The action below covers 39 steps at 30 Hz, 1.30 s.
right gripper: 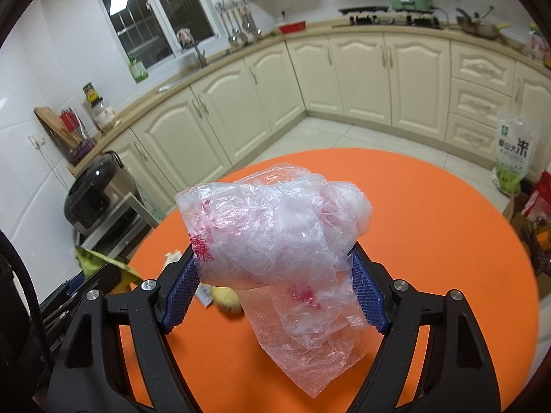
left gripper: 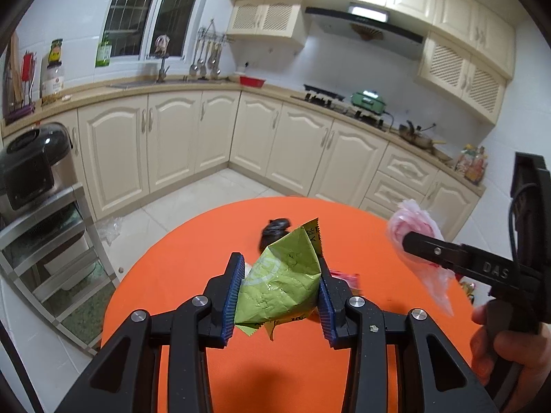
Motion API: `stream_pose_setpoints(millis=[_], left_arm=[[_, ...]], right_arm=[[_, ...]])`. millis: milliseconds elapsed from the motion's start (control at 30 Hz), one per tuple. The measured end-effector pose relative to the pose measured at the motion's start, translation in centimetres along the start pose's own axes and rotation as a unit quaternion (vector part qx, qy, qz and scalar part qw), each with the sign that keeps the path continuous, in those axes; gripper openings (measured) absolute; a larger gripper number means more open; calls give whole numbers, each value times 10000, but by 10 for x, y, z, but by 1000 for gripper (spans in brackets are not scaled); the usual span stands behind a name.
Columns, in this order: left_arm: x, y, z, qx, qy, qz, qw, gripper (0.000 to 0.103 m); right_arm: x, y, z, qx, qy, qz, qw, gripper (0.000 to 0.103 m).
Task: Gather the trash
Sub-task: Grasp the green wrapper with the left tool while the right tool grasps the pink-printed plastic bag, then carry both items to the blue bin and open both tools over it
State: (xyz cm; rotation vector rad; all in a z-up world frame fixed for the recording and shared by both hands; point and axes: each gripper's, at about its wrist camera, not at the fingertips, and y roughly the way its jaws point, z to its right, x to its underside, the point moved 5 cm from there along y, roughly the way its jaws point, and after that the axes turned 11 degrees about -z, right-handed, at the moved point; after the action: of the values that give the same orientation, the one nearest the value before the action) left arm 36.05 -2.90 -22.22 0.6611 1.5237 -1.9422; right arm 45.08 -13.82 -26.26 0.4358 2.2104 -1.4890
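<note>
**Two Pieces of Trash Lifted, More Left on the Table**

Here, nearest in the left wrist view, the left gripper [left gripper: 280, 292] is seen clamped on a crumpled green wrapper [left gripper: 282, 282], its blue pads pressed against both sides, and the wrapper is held clear above the orange table [left gripper: 172, 275]. In the right wrist view, the right gripper [right gripper: 275, 289] is closed around a crumpled clear plastic bag [right gripper: 275, 227] with red print; the bag is bulky, so the jaws stand fairly wide, and its loose tail hangs down between them. A hand [left gripper: 509, 344] on the right gripper's handle is visible at the right edge.

Judged from this, the task is partly done: two pieces are picked up, neither yet dropped anywhere. On the table beyond the wrapper, a small dark object [left gripper: 275, 232] and a red scrap [left gripper: 347, 278] are left, and pale and yellowish bits [right gripper: 224, 297] are seen under the right gripper.

No bin or trash container can be made out in either view. Farther off, a red tub [left gripper: 253, 81] sits on the counter; its contents cannot be told.
</note>
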Motion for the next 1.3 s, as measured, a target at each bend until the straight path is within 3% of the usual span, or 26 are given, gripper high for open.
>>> stream_pose_setpoints(millis=[433,767,1100,1300], left_arm=[[73,-75,86,273,687,274,9969,35],[105,-109,159,665,1310,332,9886,35],[112,-97,231,1282,1937,45,9726,35],[83,-66,264,1624,2223,-186,9612,35]], right_arm=[[68,-118,34,118,391,665,9969,78],[120,-206,86,471,811,1181,9886,78],[167,-263,175,941,1653,1426,9713,78],[194,-279,239,1147,2207,1419,9581,78]])
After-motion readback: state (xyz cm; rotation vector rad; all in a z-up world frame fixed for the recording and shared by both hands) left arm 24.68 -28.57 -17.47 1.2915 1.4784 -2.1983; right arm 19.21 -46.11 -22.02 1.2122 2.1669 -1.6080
